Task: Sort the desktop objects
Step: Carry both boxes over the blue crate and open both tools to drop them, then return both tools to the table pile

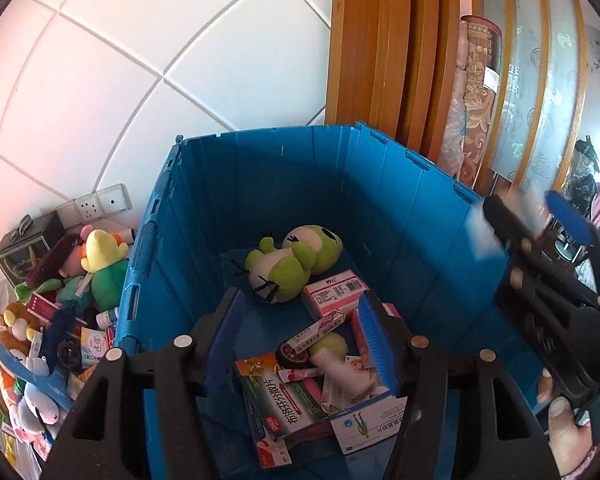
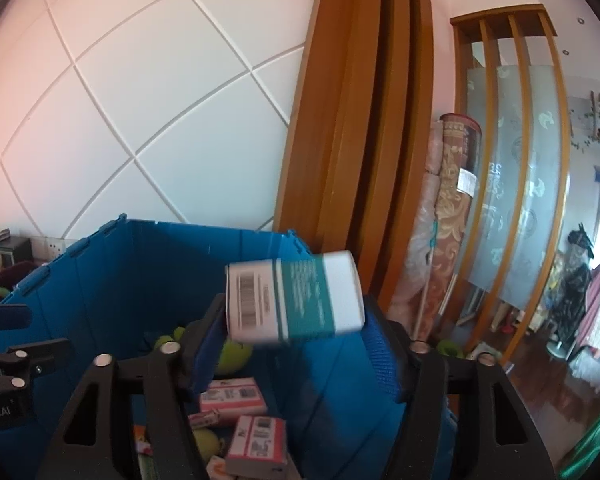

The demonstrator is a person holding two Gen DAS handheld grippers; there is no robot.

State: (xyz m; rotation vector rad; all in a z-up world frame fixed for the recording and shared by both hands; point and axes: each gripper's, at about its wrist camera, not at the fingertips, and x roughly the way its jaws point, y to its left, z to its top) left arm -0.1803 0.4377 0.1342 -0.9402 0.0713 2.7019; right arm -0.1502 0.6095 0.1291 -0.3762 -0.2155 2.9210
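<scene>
A blue crate [image 1: 400, 200] holds a green frog plush [image 1: 292, 260] and several medicine boxes [image 1: 288, 396]. My left gripper [image 1: 300, 332] is open and empty above the crate's near side. My right gripper [image 2: 296, 340] is over the crate [image 2: 112, 276], jaws spread wide. A white and teal medicine box [image 2: 296, 298], motion-blurred, sits between and above the fingertips; I cannot tell whether the pads touch it. The right gripper also shows in the left wrist view [image 1: 540, 216], with the blurred box [image 1: 484, 236] at its tips.
A pile of plush toys [image 1: 96, 264] and small boxes [image 1: 44, 308] lies left of the crate. A white tiled wall [image 1: 160, 60] with sockets stands behind. A wooden door frame [image 1: 380, 48] and rolled carpets [image 1: 476, 92] stand at right.
</scene>
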